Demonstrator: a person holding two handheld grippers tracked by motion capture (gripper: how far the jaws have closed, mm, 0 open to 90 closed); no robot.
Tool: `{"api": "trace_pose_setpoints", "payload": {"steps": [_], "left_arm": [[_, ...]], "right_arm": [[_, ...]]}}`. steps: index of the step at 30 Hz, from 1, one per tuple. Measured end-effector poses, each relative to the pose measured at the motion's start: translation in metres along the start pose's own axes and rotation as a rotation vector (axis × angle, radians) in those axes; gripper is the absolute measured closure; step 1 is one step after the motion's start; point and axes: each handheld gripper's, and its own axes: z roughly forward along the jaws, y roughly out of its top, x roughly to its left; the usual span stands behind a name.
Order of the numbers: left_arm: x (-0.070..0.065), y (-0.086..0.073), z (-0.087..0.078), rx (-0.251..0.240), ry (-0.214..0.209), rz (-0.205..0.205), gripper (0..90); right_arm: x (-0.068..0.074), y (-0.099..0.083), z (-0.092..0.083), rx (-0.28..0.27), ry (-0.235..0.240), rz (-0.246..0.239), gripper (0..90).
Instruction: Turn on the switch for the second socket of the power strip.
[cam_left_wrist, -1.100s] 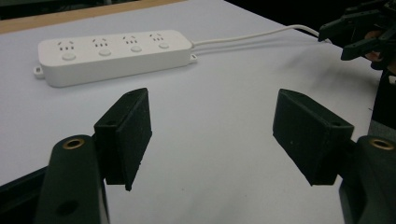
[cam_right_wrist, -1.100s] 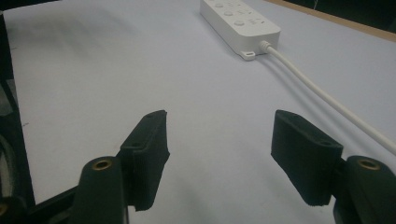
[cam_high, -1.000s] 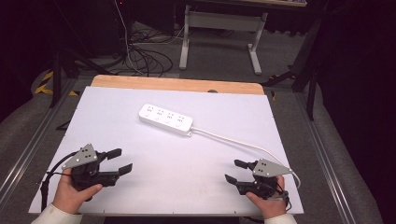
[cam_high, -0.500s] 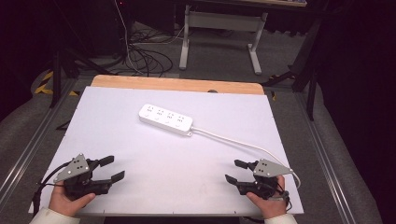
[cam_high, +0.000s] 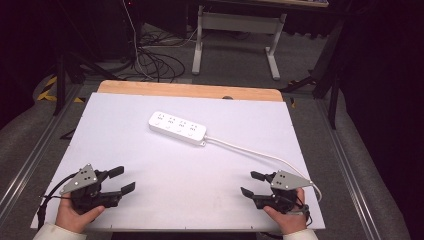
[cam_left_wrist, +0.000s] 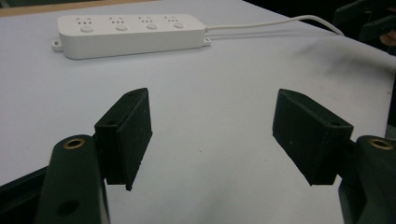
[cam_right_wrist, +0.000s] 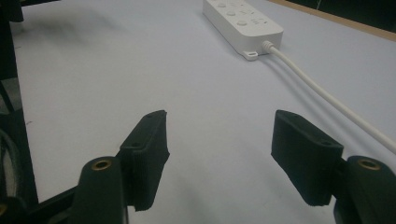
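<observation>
High view: your left gripper (cam_high: 121, 180) sat near tabletop's near-left corner, jaws spread, nothing between. Your right gripper (cam_high: 253, 183) sat near near-right corner, jaws likewise spread and empty. White power strip (cam_high: 177, 127) lay flat toward far edge, near centre, well apart from both grippers. Its white cord (cam_high: 260, 153) ran across white tabletop (cam_high: 165, 200) toward right edge, passing beside your right gripper.

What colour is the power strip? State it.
White, the power strip and its cord alike; clearest in the left gripper view.
</observation>
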Motion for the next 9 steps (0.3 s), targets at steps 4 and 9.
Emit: {"api": "trace_pose_setpoints", "payload": {"steps": [4,9], "left_arm": [[-0.0001,0.0004,-0.0024,0.002,0.016,0.021,28.6],[0.0019,0.0002,-0.0044,-0.001,0.02,0.02,28.4]], "right_arm": [[0.0,-0.0001,0.0,0.0,0.001,0.0,36.8],[-0.0003,-0.0003,0.0004,-0.002,0.003,0.003,36.8]]}}
